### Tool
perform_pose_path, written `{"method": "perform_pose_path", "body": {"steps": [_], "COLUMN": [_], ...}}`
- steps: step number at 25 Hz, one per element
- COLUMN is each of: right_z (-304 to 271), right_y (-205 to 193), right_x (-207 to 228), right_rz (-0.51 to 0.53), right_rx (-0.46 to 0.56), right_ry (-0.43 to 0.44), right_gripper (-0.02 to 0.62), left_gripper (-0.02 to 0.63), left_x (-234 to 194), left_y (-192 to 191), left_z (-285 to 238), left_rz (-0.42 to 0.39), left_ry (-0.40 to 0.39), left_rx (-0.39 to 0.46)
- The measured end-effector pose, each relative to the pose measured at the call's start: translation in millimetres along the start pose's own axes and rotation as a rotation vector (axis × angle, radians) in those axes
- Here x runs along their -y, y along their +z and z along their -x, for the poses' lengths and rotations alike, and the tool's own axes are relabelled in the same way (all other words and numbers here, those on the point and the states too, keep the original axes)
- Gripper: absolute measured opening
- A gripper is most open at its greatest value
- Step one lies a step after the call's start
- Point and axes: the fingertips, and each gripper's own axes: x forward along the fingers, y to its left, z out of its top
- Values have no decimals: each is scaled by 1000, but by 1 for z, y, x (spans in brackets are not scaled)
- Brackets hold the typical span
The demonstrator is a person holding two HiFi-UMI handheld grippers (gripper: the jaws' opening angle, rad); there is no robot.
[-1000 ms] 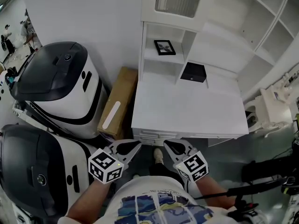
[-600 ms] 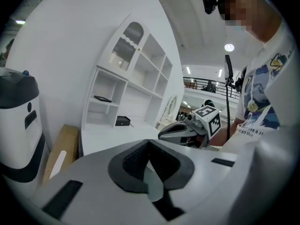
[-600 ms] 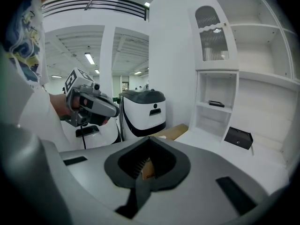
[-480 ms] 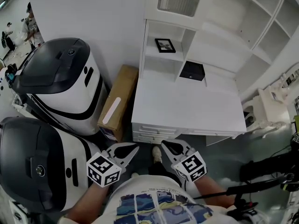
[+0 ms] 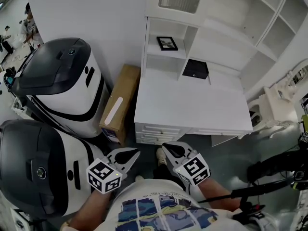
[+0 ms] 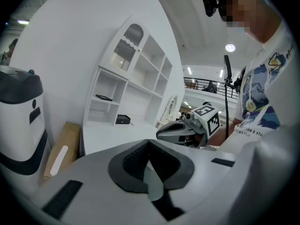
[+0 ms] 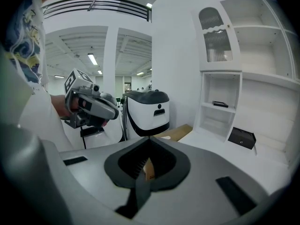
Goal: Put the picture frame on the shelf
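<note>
A small black picture frame [image 5: 167,43] lies flat on a shelf in the left cubby of the white shelf unit [image 5: 159,57]. It also shows as a thin dark slab in the left gripper view [image 6: 104,97] and the right gripper view [image 7: 219,104]. My left gripper [image 5: 129,154] and right gripper [image 5: 168,150] hang close to my body, well short of the desk's front edge. Both are shut with nothing between their jaws. The left gripper view shows the right gripper [image 6: 180,131]; the right gripper view shows the left gripper [image 7: 93,108].
A black box [image 5: 195,69] sits at the back of the white desk [image 5: 192,109]. A cardboard box [image 5: 119,110] leans between the desk and two big white-and-black machines [image 5: 62,81]. A white chair [image 5: 269,110] and a black stand [image 5: 269,186] are on the right.
Both grippers have drifted slightly down and back toward my body, and the view has shifted a little. The frame stays on its shelf; both jaws stay shut.
</note>
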Motion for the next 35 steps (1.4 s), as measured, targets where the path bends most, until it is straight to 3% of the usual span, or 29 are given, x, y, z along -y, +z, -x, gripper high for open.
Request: {"method": "perform_pose_path", "body": {"steps": [35], "right_z": [-6], "right_y": [0], "right_x": [-19], "right_rz": [-11], "right_rx": [0], "right_ry": [38], "right_gripper": [25], "left_gripper": [14], "left_x": [4], "left_y": [-27], "left_z": [9], "left_rz": [45], "left_ry": [10], "left_rx": [-42]}}
